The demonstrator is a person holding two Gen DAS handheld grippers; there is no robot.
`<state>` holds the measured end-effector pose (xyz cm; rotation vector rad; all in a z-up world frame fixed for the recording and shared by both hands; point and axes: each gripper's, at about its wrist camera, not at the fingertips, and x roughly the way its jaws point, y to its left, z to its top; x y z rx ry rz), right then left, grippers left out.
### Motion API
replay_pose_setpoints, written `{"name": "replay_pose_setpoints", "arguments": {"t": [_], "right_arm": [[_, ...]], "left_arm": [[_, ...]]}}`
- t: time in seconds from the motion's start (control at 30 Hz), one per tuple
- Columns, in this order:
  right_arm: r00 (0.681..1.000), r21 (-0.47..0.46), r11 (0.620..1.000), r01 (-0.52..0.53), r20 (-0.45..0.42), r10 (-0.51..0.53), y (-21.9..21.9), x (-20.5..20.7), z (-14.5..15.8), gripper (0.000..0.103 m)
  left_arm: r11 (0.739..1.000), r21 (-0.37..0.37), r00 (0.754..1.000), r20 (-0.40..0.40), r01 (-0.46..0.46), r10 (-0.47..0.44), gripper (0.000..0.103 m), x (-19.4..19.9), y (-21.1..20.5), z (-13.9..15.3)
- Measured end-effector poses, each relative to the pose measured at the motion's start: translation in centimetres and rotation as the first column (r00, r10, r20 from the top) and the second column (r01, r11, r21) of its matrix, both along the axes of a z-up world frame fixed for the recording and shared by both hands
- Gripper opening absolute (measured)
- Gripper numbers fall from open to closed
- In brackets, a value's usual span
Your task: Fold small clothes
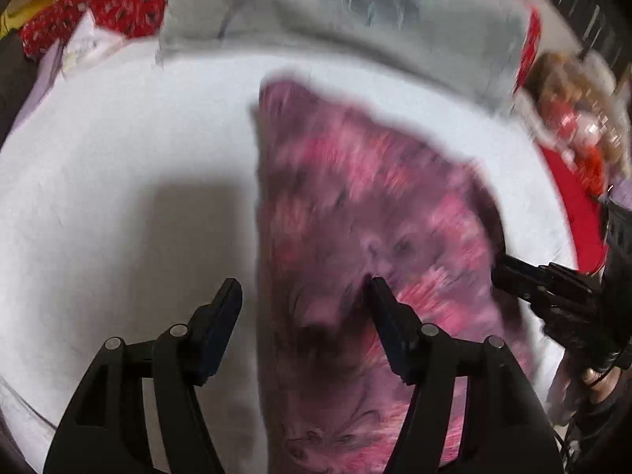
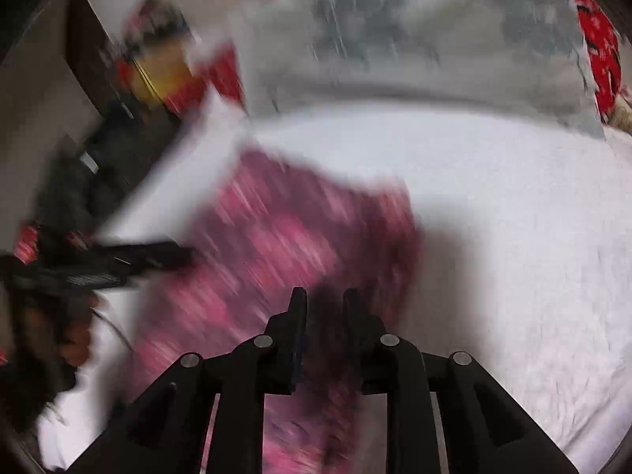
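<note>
A: How many garments are there to fold?

B: One that I can count: a pink and purple garment (image 1: pixel 355 213) with a busy pattern, lying on the white sheet (image 1: pixel 118 150). Both views are smeared by blur, so the print itself is unreadable.

A: Where on the sheet is it?

B: In the left wrist view it runs from the middle of the sheet down to the near edge and reaches toward the right edge. Its left side is one long straight edge; the far edge slants.

A: And the grippers?

B: Two. The left gripper (image 1: pixel 304 288) is spread wide, holding nothing; one finger is over bare sheet, the other over the cloth. The right gripper (image 2: pixel 326 300) sits over the garment's near part (image 2: pixel 276 245) with its fingers drawn close, a narrow gap between them. Whether cloth is pinched there, I cannot tell. In the left wrist view it meets the garment's right edge.

A: Anything else?

B: One grey pillow (image 1: pixel 355 19) along the far edge of the sheet, and red patterned fabric (image 1: pixel 118 0) at the far left corner.
</note>
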<state>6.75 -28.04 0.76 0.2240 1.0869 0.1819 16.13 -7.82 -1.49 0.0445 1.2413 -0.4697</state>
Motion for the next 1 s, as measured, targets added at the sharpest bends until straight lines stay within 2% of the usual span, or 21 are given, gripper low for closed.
{"name": "replay_pose_setpoints", "arguments": {"t": [0.03, 0.07, 0.13, 0.17, 0.27, 0.33, 0.4, 0.43, 0.47, 0.53, 0.6, 0.7, 0.8, 0.83, 1.0], "right_arm": [[1.0, -0.023, 1.0, -0.01, -0.019, 0.01, 0.2, -0.1, -0.9, 0.014], [1.0, -0.031, 0.999, -0.009, 0.018, 0.01, 0.3, -0.4, -0.8, 0.014], [1.0, -0.043, 0.999, 0.025, 0.006, -0.024, 0.4, -0.9, 0.5, 0.019], [0.999, -0.024, 0.999, 0.031, 0.011, -0.03, 0.5, -1.4, 1.4, 0.022], [0.999, 0.034, 0.999, -0.014, 0.05, 0.013, 1.0, -3.5, 3.2, 0.024], [0.997, 0.042, 0.998, -0.045, 0.058, 0.043, 1.5, -5.0, 2.8, 0.028], [0.998, -0.023, 0.998, -0.055, -0.019, 0.054, 2.7, -5.3, 0.5, 0.029], [0.997, -0.056, 0.996, -0.064, -0.054, 0.061, 3.0, -5.3, -0.7, 0.029], [0.998, -0.054, 0.997, -0.056, -0.027, 0.054, 3.0, -5.7, -0.6, 0.029], [0.999, -0.038, 0.999, -0.02, -0.049, 0.018, 2.8, -6.0, 0.3, 0.032], [0.999, 0.007, 1.0, -0.012, -0.033, 0.012, 2.5, -6.9, 1.4, 0.032], [0.999, 0.008, 0.999, -0.034, -0.027, 0.034, 3.0, -8.7, 1.3, 0.038], [0.992, -0.01, 1.0, -0.007, -0.129, 0.005, 2.7, -9.0, -2.1, 0.041], [0.996, 0.012, 1.0, 0.017, -0.09, -0.016, 2.3, -9.6, -1.8, 0.042], [0.996, 0.039, 0.997, 0.064, -0.061, -0.062, 2.4, -10.0, -1.9, 0.044]], "left_arm": [[1.0, -0.001, 1.0, -0.014, -0.01, 0.01, 0.068, -0.1, 0.1, -0.6], [0.999, -0.012, 0.999, -0.018, -0.032, 0.032, 0.068, -0.2, 0.6, -0.2], [0.999, -0.007, 0.999, -0.017, -0.044, 0.043, 0.067, -0.7, 1.3, 1.1], [0.999, 0.001, 0.999, 0.005, -0.039, 0.039, 0.067, -1.3, 1.5, 1.8], [1.0, 0.014, 0.996, 0.085, -0.021, 0.02, 0.069, -3.9, 2.5, 3.4], [0.999, 0.032, 0.998, 0.07, -0.008, 0.006, 0.071, -5.5, 2.5, 2.2], [0.997, 0.07, 0.999, 0.03, 0.012, -0.014, 0.074, -6.1, 2.0, 0.1], [0.998, 0.063, 1.0, 0.023, -0.004, 0.003, 0.075, -6.3, 2.2, -0.4], [0.998, 0.049, 1.0, 0.016, -0.027, 0.026, 0.074, -6.3, 2.5, -0.1], [0.999, 0.032, 0.999, -0.014, -0.044, 0.045, 0.073, -6.5, 2.9, 0.8], [0.999, 0.014, 0.999, -0.002, -0.041, 0.041, 0.073, -7.4, 3.4, 1.6], [0.997, 0.076, 1.0, 0.028, -0.014, 0.012, 0.074, -9.0, 2.9, 0.9], [0.989, 0.149, 1.0, -0.024, -0.001, 0.005, 0.075, -9.2, 2.2, -1.7], [0.991, 0.134, 0.999, -0.032, -0.022, 0.026, 0.078, -9.2, 2.4, -2.0], [0.991, 0.123, 0.998, -0.033, -0.052, 0.057, 0.08, -9.1, 2.9, -2.1]]}}
